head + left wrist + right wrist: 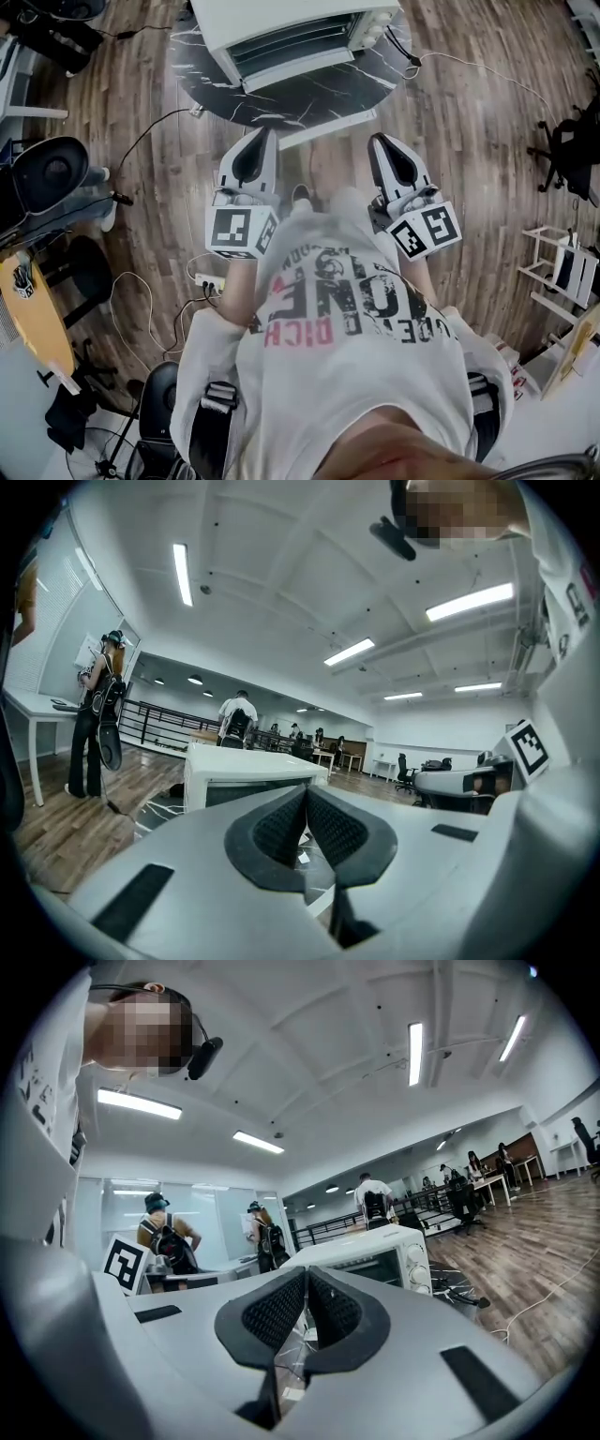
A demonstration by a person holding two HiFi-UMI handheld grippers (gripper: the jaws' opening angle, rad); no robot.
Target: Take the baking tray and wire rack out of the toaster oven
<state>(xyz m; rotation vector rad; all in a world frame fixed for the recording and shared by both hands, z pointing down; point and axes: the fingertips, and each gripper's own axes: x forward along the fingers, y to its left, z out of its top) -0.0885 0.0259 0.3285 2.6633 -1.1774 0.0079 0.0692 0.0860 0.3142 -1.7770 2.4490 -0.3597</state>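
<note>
At the top centre of the head view stands the white toaster oven (281, 19), on a round dark marbled bench (309, 98), with its front turned toward the person. Its front shows as a grey panel crossed by thin horizontal lines. These may be the wire rack seen through the glass, but I cannot tell that for sure. Neither the wire rack nor the baking tray shows plainly in any view. None of the bench that can be seen carries either of them, so I judge both to be inside the oven.

Both gripper views show the oven front as a dark pane in a white frame, with its knobs (413, 1262) at the right side. The door looks shut to me, though none of the angles settles it.

Below the bench edge, the left gripper (266, 133) and the right gripper (377, 141) are held side by side in front of the person's chest, pointing toward the oven. They are well short of it and touch nothing. In each gripper view the dark ribbed jaws lie together at the tips, with nothing between them.

By my reading the task has not yet begun. No step shows as done. What is left is to reach the oven, get the door down, draw out the baking tray and the wire rack, and set each on the bench. The jaws must part before they can take the door handle or either piece.
</note>
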